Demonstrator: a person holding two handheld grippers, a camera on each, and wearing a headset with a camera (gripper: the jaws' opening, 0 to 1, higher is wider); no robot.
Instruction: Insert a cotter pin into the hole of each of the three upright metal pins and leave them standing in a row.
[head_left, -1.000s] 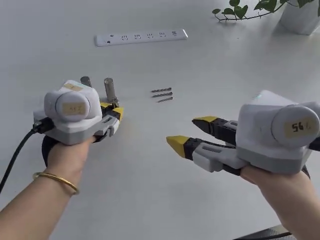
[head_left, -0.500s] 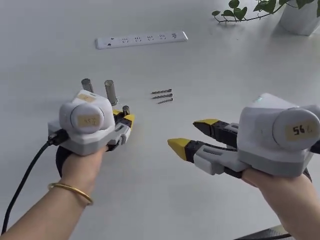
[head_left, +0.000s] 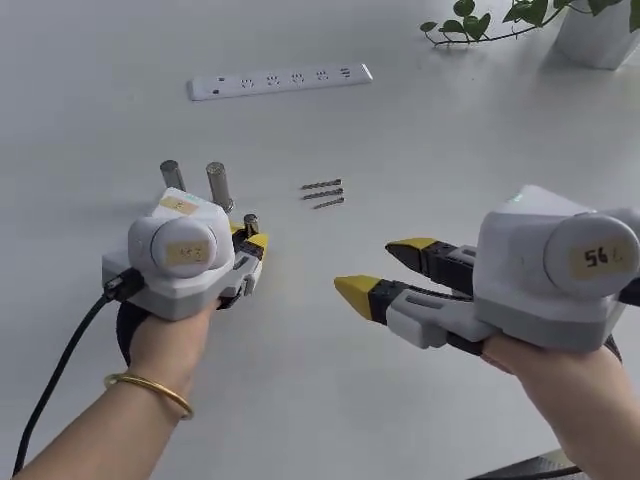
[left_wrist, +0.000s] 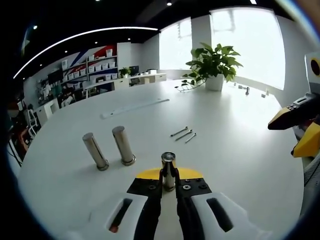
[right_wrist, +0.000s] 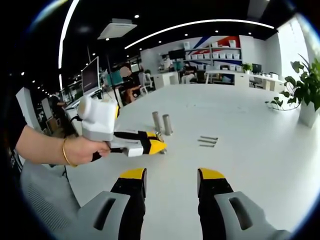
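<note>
Two metal pins (left_wrist: 123, 145) upright; third pin (left_wrist: 168, 162) in left tongs (left_wrist: 169, 181); cotter pins (left_wrist: 183, 134) flat.

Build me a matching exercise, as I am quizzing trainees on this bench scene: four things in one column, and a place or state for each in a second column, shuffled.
Column A
1. left gripper
2. right gripper
3. cotter pins
4. power strip

Column B
a. lying loose together, three in a group
b. jaws apart, holding nothing
c. flat at the far side of the table
d. shut on a metal pin

Pairs: 1-d, 2-b, 3-a, 4-c
</note>
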